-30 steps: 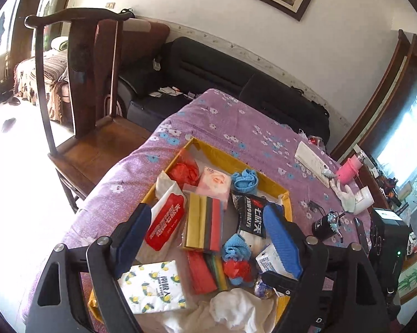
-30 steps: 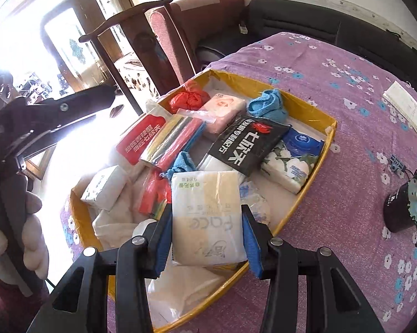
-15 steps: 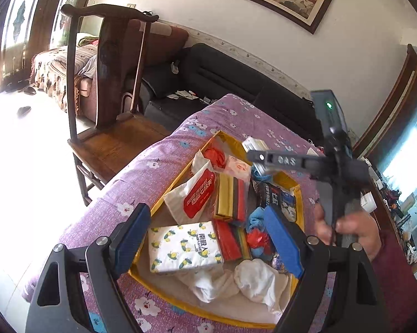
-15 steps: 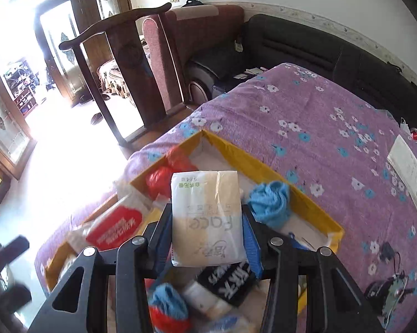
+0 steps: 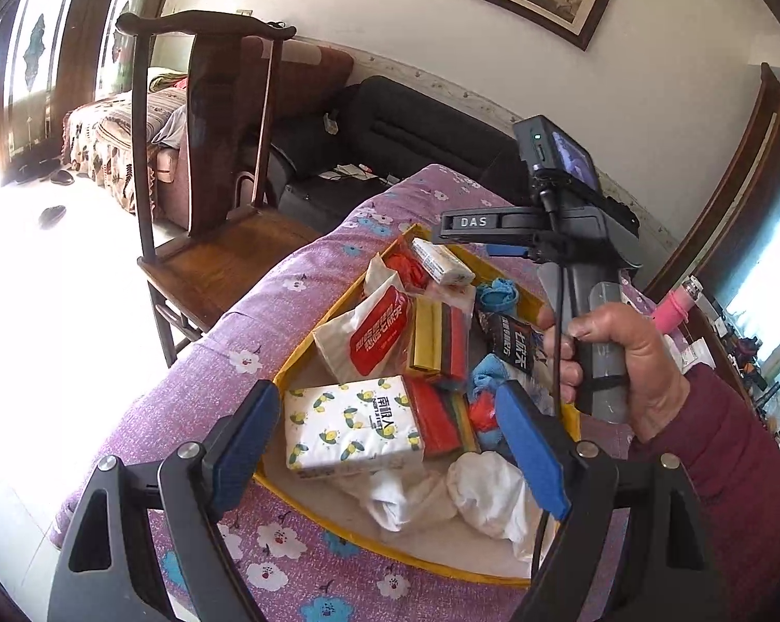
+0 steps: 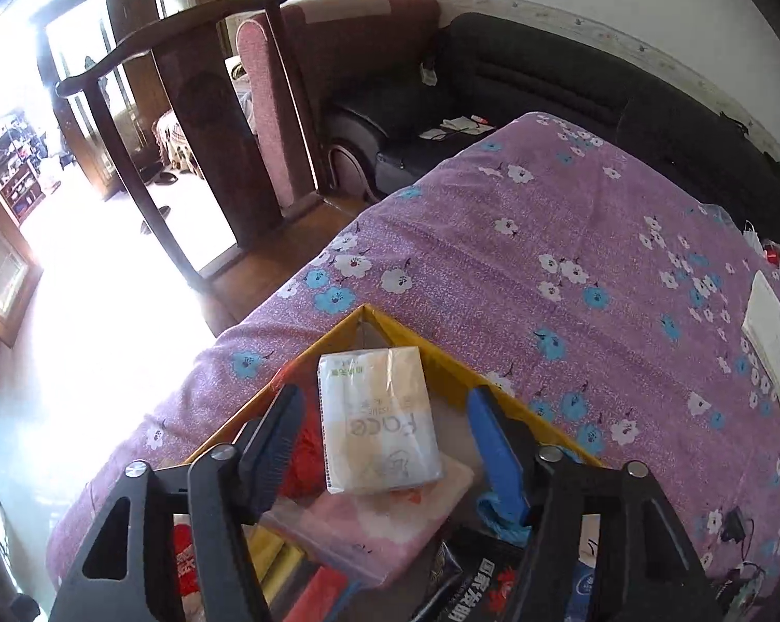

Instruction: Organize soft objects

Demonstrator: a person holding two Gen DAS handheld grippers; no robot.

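Yellow-rimmed tray (image 5: 307,350) on a purple floral cloth (image 6: 493,238) holds the soft goods. Right hand-held gripper (image 6: 385,440), jaws opening, straddles without touching a white tissue pack (image 6: 377,414) lying at the tray's far corner on a pink pack (image 6: 390,518), half hidden. Left hand-held gripper (image 5: 390,446) stands open above a lemon-print tissue pack (image 5: 351,422) at the near edge. White cloths (image 5: 442,492) lie partly covered by its fingers.

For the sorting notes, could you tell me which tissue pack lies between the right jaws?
The cream "Face" pack, at the tray's far corner on a pink pack; the lemon-print pack sits before the left gripper.
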